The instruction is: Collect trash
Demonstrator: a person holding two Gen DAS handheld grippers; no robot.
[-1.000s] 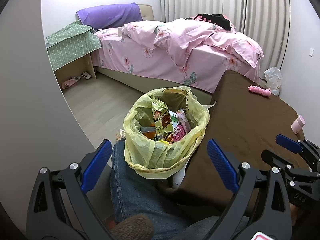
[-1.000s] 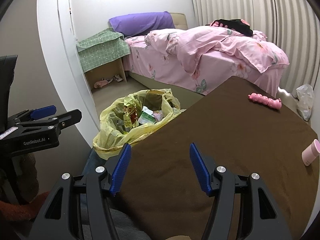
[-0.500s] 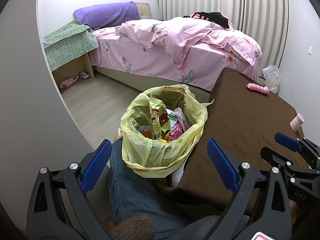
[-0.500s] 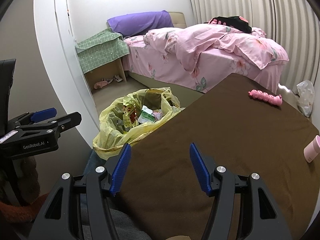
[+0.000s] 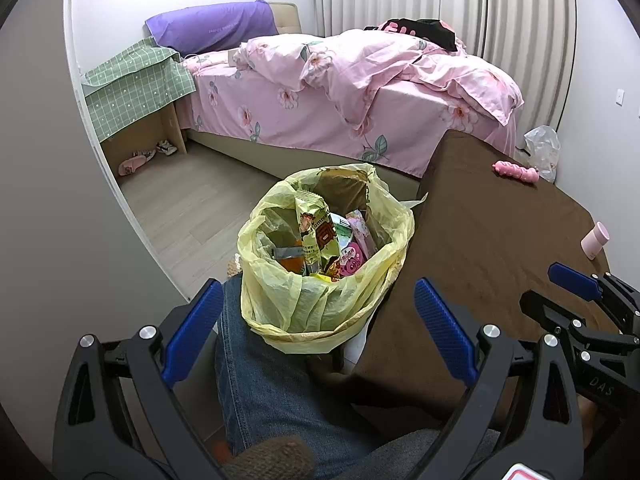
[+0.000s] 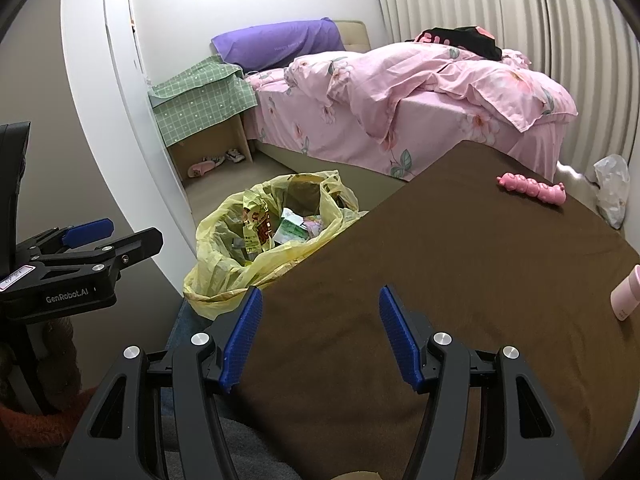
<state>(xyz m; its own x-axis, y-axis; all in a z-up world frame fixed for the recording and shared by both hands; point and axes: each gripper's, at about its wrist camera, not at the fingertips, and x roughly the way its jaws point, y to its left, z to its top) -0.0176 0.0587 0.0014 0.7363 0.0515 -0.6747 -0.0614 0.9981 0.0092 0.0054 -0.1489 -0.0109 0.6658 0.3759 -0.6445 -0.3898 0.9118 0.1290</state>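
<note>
From the left wrist view, the left gripper (image 5: 316, 330) hangs with its blue fingers (image 5: 442, 330) spread wide and holding nothing; the trash bin (image 5: 324, 300), lined with a yellow bag and stuffed with snack wrappers (image 5: 314, 236), sits just ahead, framed between them but not touched. It stands on the floor beside the brown-covered bench (image 5: 500, 248), with a person's denim-clad leg (image 5: 264, 384) just below it. The writing on the wrappers is too small to read. On the right gripper's black body at the right edge, "DAS" shows faintly. From the right wrist view, the right gripper (image 6: 320, 336) hovers over the bench, fingers (image 6: 400, 340) apart and empty; the bin lies ahead to their left, off the bench's edge. A pink toy (image 6: 532, 188) and pink cup (image 6: 626, 292) sit well apart, farther out on the bench. The left gripper's side reads "GenRobot.AI".
</note>
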